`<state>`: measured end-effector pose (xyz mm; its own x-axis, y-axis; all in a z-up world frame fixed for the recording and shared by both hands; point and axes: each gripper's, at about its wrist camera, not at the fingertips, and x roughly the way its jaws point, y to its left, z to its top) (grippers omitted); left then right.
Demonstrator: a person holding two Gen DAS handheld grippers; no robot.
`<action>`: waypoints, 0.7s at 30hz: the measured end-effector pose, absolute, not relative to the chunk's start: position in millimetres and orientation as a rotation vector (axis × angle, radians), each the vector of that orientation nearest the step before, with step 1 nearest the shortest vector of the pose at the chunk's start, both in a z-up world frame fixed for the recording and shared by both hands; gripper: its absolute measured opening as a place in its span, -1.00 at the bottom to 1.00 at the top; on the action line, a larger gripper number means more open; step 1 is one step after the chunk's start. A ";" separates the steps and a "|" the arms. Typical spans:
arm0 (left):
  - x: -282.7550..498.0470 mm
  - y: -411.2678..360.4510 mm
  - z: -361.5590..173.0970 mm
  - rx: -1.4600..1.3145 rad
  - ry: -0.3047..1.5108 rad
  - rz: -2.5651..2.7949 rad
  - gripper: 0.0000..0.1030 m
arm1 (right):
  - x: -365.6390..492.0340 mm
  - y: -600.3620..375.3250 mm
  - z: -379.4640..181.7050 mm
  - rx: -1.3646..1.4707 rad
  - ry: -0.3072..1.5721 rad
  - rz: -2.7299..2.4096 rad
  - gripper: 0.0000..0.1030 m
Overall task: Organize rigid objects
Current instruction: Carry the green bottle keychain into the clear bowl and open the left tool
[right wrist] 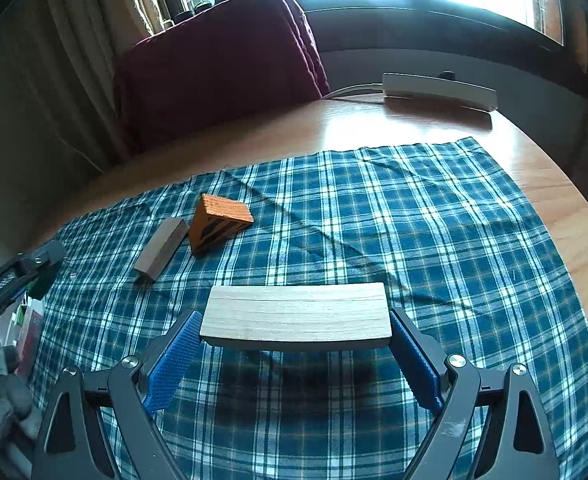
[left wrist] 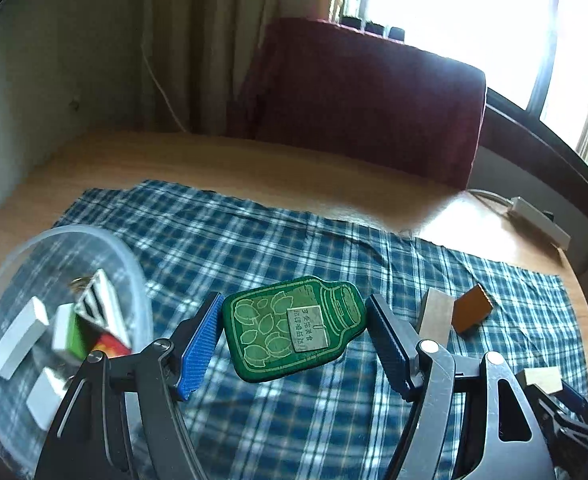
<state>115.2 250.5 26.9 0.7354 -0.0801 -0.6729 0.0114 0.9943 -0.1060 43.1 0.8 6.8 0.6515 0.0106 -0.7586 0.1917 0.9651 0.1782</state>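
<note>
spanning both grippers' jaws: green bottle-shaped piece (left wrist: pixel 294 328) left, wooden block (right wrist: pixel 297 316) right.

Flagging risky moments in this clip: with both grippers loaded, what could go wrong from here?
1. The green bottle-shaped piece sits tilted in the left gripper, pinched only at its ends; it may twist or drop short of the clear bowl.
2. The right gripper holds the wooden plank by its ends above the checked cloth; a jolt could let it slip.
3. The bowl already holds several blocks, so a drop could bounce out.
</note>
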 end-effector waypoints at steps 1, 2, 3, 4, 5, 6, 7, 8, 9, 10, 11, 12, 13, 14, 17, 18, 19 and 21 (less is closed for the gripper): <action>112.5 252.9 27.9 -0.102 0.740 -0.049 0.40 | 43.1 1.5 6.7 0.249 0.858 -0.102 0.82; 109.3 255.9 29.1 -0.109 0.737 -0.048 0.40 | 43.0 2.8 6.1 0.245 0.858 -0.099 0.82; 106.0 260.0 29.6 -0.116 0.734 -0.046 0.40 | 42.8 4.1 5.6 0.241 0.858 -0.097 0.82; 102.5 264.7 29.9 -0.123 0.730 -0.041 0.40 | 42.9 5.2 5.3 0.237 0.856 -0.095 0.82; 100.1 270.7 30.3 -0.129 0.728 -0.038 0.40 | 42.8 5.6 5.6 0.233 0.856 -0.092 0.82; 96.6 276.6 30.7 -0.137 0.725 -0.035 0.40 | 41.4 7.7 6.2 0.229 0.854 -0.090 0.82; 94.8 280.5 31.2 -0.144 0.722 -0.032 0.40 | 40.5 7.2 7.2 0.225 0.854 -0.087 0.82; 91.0 286.1 32.3 -0.151 0.717 -0.026 0.40 | 39.2 8.8 8.0 0.220 0.854 -0.086 0.82; 87.4 292.7 34.4 -0.156 0.711 -0.019 0.40 | 39.1 8.9 8.3 0.216 0.855 -0.086 0.82; 84.9 297.6 35.9 -0.158 0.707 -0.013 0.40 | 40.6 8.6 6.3 0.211 0.856 -0.085 0.82; 81.3 303.1 37.2 -0.162 0.700 -0.006 0.40 | 40.6 9.2 6.3 0.207 0.859 -0.083 0.82; 76.4 310.7 39.8 -0.166 0.692 0.003 0.40 | 42.0 11.5 3.9 0.204 0.862 -0.082 0.82; 71.7 318.0 42.2 -0.168 0.684 0.014 0.40 | 42.6 12.4 3.0 0.201 0.864 -0.081 0.82; 72.1 318.9 44.4 -0.168 0.679 0.023 0.40 | 42.9 13.4 2.4 0.198 0.865 -0.081 0.82; 68.9 336.9 52.2 -0.170 0.657 0.060 0.40 | 43.1 17.1 -0.2 0.195 0.865 -0.081 0.82; 69.7 339.3 53.7 -0.174 0.653 0.074 0.40 | 43.0 16.8 0.2 0.196 0.865 -0.081 0.82; 70.6 341.8 54.3 -0.180 0.649 0.089 0.40 | 42.9 15.4 0.8 0.196 0.865 -0.081 0.82; 76.6 342.8 53.4 -0.190 0.645 0.113 0.40 | 43.1 19.8 -1.2 0.197 0.865 -0.084 0.82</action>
